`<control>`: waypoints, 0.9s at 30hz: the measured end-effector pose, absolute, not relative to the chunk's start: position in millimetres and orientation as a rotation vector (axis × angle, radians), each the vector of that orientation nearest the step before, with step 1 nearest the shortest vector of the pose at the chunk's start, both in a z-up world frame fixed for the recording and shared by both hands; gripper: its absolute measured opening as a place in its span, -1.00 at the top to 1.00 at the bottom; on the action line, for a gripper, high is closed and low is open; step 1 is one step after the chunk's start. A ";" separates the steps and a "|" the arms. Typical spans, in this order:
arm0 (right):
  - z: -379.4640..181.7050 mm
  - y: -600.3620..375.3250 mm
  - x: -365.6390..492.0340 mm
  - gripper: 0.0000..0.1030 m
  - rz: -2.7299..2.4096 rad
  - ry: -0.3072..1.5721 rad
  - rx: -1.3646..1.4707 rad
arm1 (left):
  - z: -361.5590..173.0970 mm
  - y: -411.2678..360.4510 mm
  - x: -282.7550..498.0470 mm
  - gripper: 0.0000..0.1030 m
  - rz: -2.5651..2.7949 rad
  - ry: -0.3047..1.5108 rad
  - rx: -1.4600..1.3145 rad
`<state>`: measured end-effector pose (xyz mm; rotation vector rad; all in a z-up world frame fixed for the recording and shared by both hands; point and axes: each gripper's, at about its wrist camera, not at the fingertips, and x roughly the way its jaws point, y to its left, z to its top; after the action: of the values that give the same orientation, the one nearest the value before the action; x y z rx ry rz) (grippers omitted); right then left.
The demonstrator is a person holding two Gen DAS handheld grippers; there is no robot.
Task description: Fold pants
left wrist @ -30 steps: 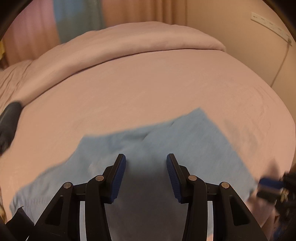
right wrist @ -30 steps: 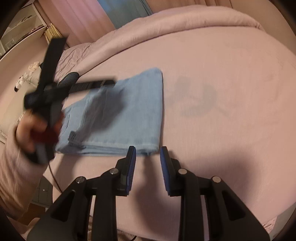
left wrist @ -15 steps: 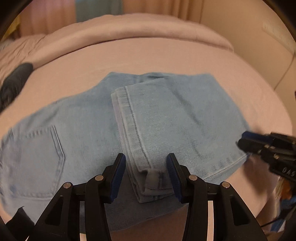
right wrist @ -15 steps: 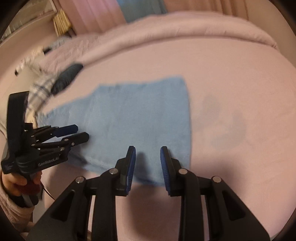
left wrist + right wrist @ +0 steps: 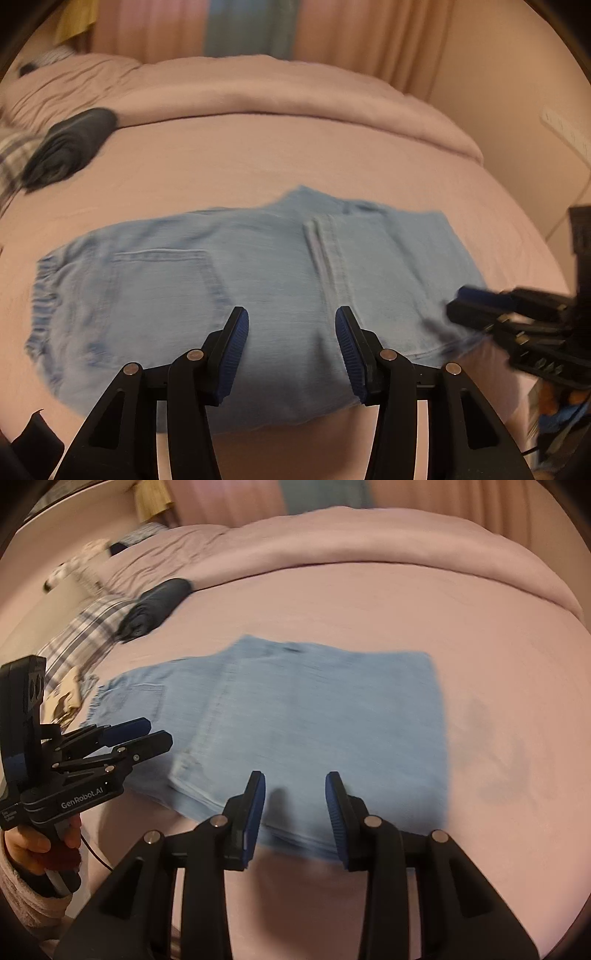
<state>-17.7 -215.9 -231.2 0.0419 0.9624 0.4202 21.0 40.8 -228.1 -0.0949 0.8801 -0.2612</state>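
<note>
Light blue jeans (image 5: 229, 295) lie flat on the pink bed, legs folded back over the seat; a back pocket (image 5: 162, 280) shows at left and the leg hem (image 5: 328, 254) runs across the middle. They also show in the right wrist view (image 5: 314, 716). My left gripper (image 5: 291, 350) is open and empty over the jeans' near edge; it also shows in the right wrist view (image 5: 140, 734). My right gripper (image 5: 295, 812) is open and empty over the near edge of the folded part; it appears at right in the left wrist view (image 5: 476, 306).
A dark folded garment (image 5: 70, 147) lies at the bed's left; it also shows in the right wrist view (image 5: 159, 605), next to a plaid cloth (image 5: 81, 635). A rolled pink duvet (image 5: 295, 99) lies along the back. A wall (image 5: 517, 92) stands at right.
Both grippers have pulled back toward the near edge of the bed. The left view now shows the whole folded jeans lower and further left; both grippers stay open.
</note>
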 end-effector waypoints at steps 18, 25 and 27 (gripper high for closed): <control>-252.3 -105.4 53.1 0.37 0.605 1.105 0.070 | -242.1 191.8 -29.6 -0.12 -0.009 0.792 -0.601; -281.0 -111.1 70.1 0.65 0.595 1.249 0.191 | -274.4 200.3 -15.0 -0.23 -0.066 0.837 -0.786; -282.6 -117.5 72.3 0.79 0.588 1.272 0.231 | -287.0 204.5 -12.1 -0.23 -0.051 0.861 -0.851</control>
<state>72.3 -117.5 -282.6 0.2306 1.2723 0.5883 -12.1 204.5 -287.0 -0.8506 0.8609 -0.0508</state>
